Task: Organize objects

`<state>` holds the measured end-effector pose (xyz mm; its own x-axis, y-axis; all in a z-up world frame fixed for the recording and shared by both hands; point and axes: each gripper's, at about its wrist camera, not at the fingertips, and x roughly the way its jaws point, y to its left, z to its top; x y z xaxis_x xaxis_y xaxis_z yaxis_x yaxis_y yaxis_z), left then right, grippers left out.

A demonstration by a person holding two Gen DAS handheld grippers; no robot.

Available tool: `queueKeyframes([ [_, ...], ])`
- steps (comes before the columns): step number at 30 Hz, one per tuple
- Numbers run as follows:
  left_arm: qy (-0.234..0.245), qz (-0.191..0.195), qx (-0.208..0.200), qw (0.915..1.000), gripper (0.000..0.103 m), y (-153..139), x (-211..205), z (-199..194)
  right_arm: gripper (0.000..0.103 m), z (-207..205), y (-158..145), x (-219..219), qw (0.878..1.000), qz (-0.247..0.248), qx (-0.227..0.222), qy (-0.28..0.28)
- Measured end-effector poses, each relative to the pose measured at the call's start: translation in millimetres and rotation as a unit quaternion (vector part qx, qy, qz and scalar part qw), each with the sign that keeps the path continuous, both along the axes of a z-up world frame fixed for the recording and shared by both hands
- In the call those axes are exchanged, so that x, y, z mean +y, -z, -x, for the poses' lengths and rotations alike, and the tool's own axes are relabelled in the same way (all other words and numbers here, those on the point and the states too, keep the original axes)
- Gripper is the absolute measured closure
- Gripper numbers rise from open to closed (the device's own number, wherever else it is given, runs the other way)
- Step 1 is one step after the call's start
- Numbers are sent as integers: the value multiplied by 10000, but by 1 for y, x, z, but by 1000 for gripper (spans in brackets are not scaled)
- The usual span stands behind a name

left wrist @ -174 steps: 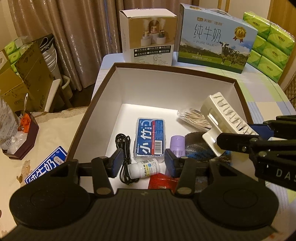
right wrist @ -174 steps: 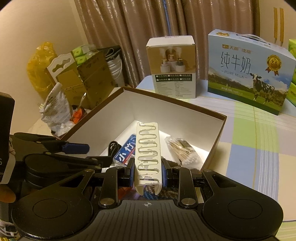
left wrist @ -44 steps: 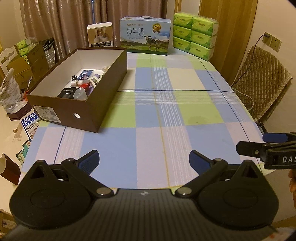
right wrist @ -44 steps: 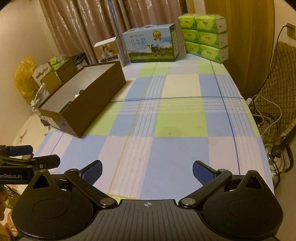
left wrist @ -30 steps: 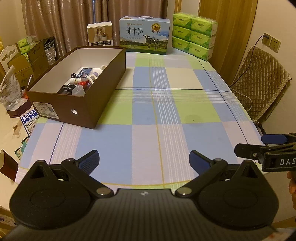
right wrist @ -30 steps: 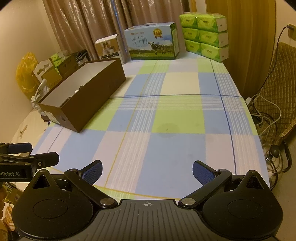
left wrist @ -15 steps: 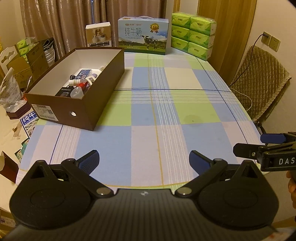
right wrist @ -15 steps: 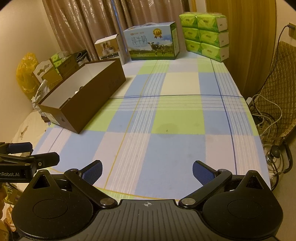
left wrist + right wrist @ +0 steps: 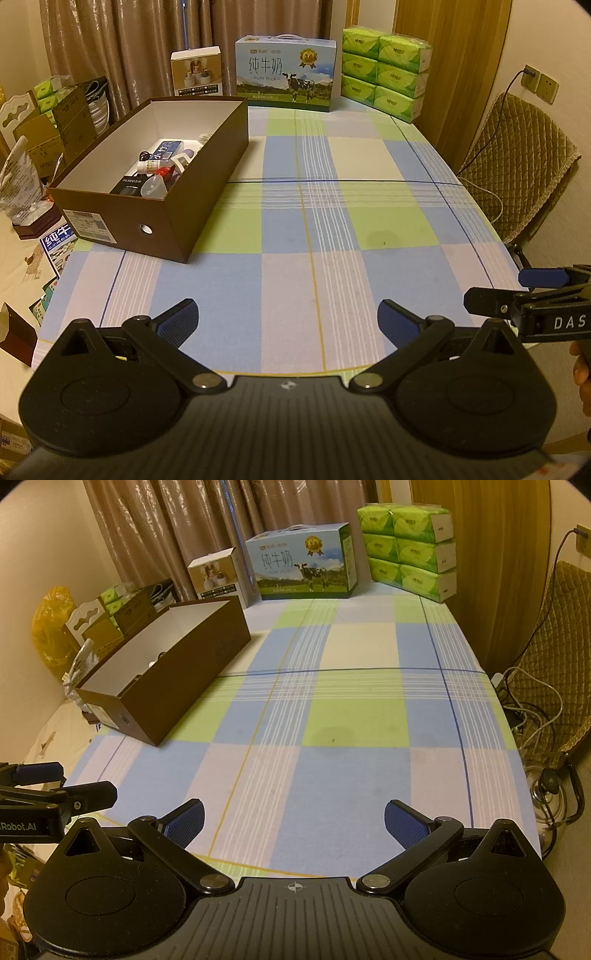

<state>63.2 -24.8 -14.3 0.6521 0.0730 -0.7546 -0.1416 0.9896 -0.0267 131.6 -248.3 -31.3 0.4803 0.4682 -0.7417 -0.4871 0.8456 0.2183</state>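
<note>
Brown cardboard makes up the open box (image 9: 207, 173) that stands on the left part of the table (image 9: 332, 236) in the left wrist view, its white inside holding a jumble of small things: a blue and white pack (image 9: 168, 149), a small white bottle (image 9: 149, 166), a black cable (image 9: 144, 155) and a black item with white lettering (image 9: 131, 183), all lying close together toward the near end. A checked cloth of blue, green and pale squares covers the table. At the far edge stand a milk carton case (image 9: 286, 75) with a cow on it, a smaller white product box (image 9: 196, 72) to its left, and a stack of green tissue packs (image 9: 384, 72) to its right. The left gripper (image 9: 288, 325) hovers over the near edge of the table, its blue-padded fingers spread wide with nothing between them. At the right edge, part of the right gripper (image 9: 532, 291) shows from the side, well apart from the box.

From the right wrist view, the same box (image 9: 177, 672) sits far off to the left, its contents mostly hidden by the near wall. The right gripper (image 9: 293, 823) is likewise spread wide and empty above the near part of the cloth. The left gripper (image 9: 55, 786) pokes in at the left edge. A quilted chair (image 9: 554, 657) and loose cables (image 9: 532, 709) lie beyond the table's right side.
</note>
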Motion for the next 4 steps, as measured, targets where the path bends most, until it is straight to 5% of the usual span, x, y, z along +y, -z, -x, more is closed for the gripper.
queueKeyframes([
  [4, -2, -9, -30, 10000, 1, -1, 0, 1, 2, 0, 0, 0, 10000, 1, -2, -1],
])
